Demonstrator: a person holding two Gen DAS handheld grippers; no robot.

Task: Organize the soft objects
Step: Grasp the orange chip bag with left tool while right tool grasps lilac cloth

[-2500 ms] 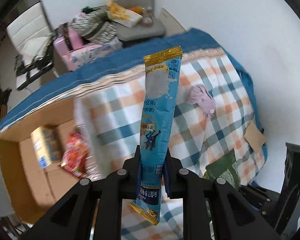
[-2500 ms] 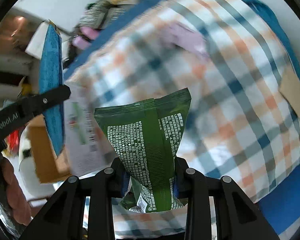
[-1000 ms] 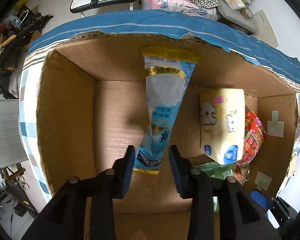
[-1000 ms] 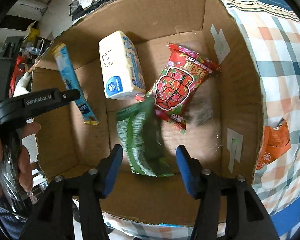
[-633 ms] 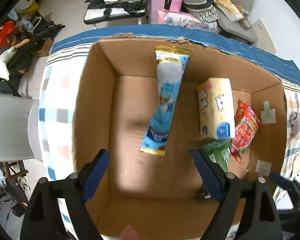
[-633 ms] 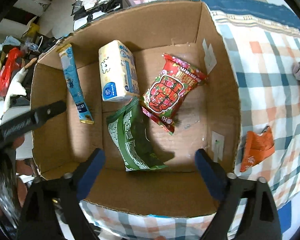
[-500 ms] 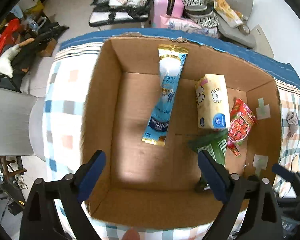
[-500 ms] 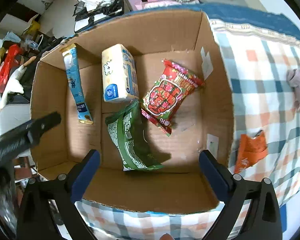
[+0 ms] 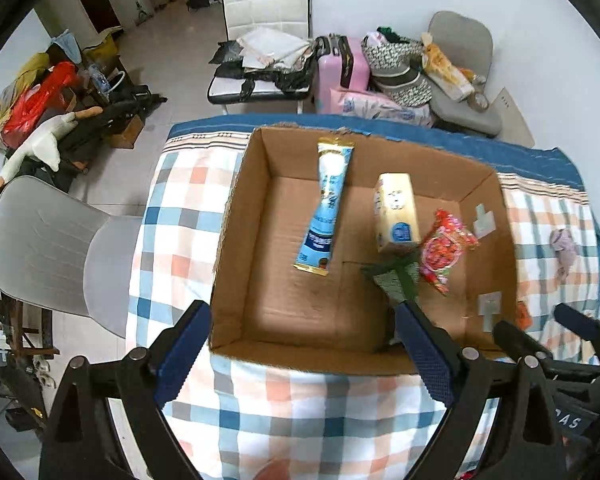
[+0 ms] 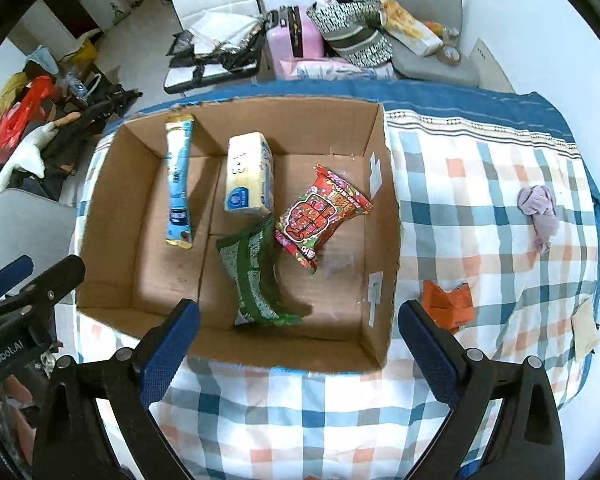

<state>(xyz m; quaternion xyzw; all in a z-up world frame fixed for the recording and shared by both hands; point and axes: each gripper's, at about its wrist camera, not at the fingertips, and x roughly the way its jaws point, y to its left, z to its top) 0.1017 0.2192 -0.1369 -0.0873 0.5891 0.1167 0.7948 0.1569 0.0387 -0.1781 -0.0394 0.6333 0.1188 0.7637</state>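
An open cardboard box [image 9: 236, 240] [image 10: 384, 216] stands on the checked cloth. Inside lie a long blue packet [image 9: 326, 208] [image 10: 178, 184], a yellow pack [image 9: 396, 212] [image 10: 248, 174], a red snack bag [image 9: 444, 248] [image 10: 320, 216] and a green bag [image 9: 396, 280] [image 10: 256, 276]. My left gripper [image 9: 304, 348] is open and empty above the box's near edge. My right gripper [image 10: 298, 344] is open and empty above the near wall. On the cloth right of the box lie an orange wrapper [image 10: 448, 304] and a purple cloth [image 10: 538, 212] [image 9: 564, 248].
A tan piece [image 10: 584, 332] lies at the cloth's right edge. A grey chair [image 9: 52, 252] stands left of the table. Behind are a white chair [image 9: 266, 8], a pink suitcase [image 9: 342, 68], bags and floor clutter [image 9: 40, 92].
Both grippers let go of their packets, the blue one and the green one, into the box. They opened wide and have pulled back and up from the box.
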